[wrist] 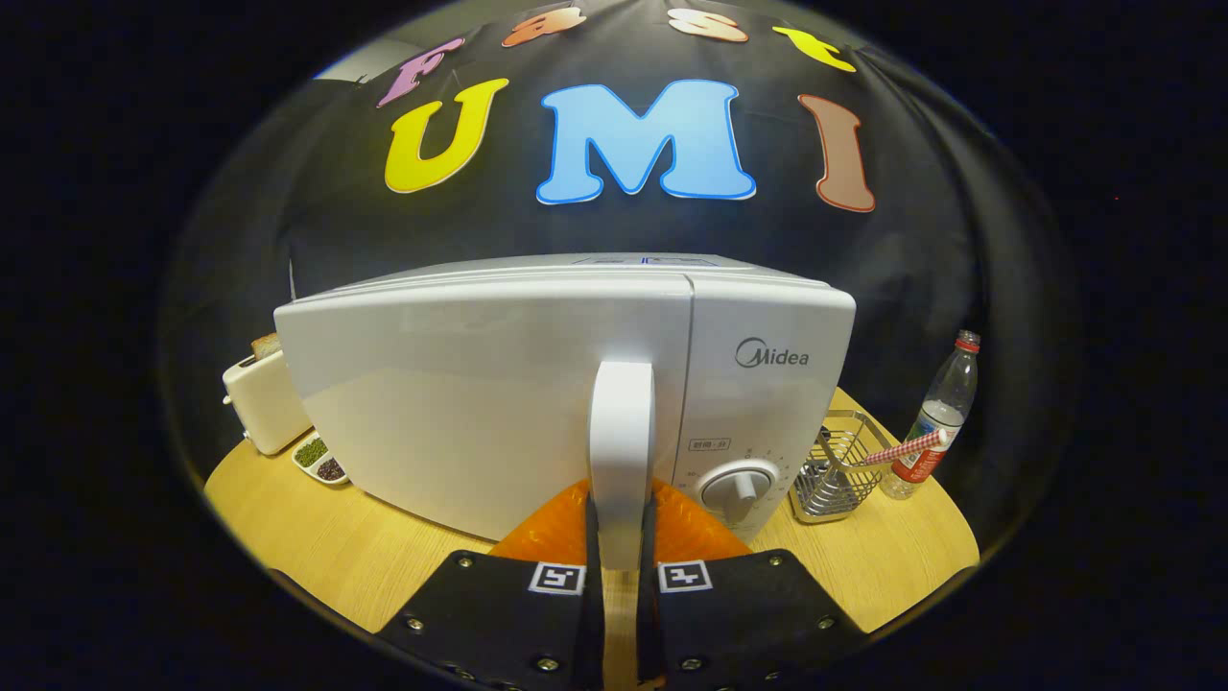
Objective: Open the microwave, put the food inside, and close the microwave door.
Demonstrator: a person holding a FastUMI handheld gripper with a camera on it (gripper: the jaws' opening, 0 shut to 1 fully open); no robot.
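two fingers of the gripper [621, 552] stand close together around the lower end of the microwave's vertical door handle [622, 451], one finger on each side of it, and both appear to press against it. the handle [622, 451] rises from between the fingers up the front of the microwave [499, 384], at the right edge of the door [460, 403]. the door sits flush with the body, so the microwave is closed. the control panel lies just right of the handle, with a round dial [736, 488] low on it, just beyond the right finger. the microwave stands on a round wooden table [326, 547], directly ahead of the gripper and very near.

an orange item [686, 528] shows low behind the handle, just ahead of the fingers, at the foot of the microwave; what it is cannot be told.

a toaster [261, 398] with a slice of bread in its slot stands left of the microwave, with a small dish of green and dark grains [320, 460] just in front of it. a wire basket [837, 467] stands right of the microwave, and a plastic water bottle [935, 417] beyond that basket, near the table's edge. a red-checked stick [902, 448] lies across the basket's top toward the bottle.
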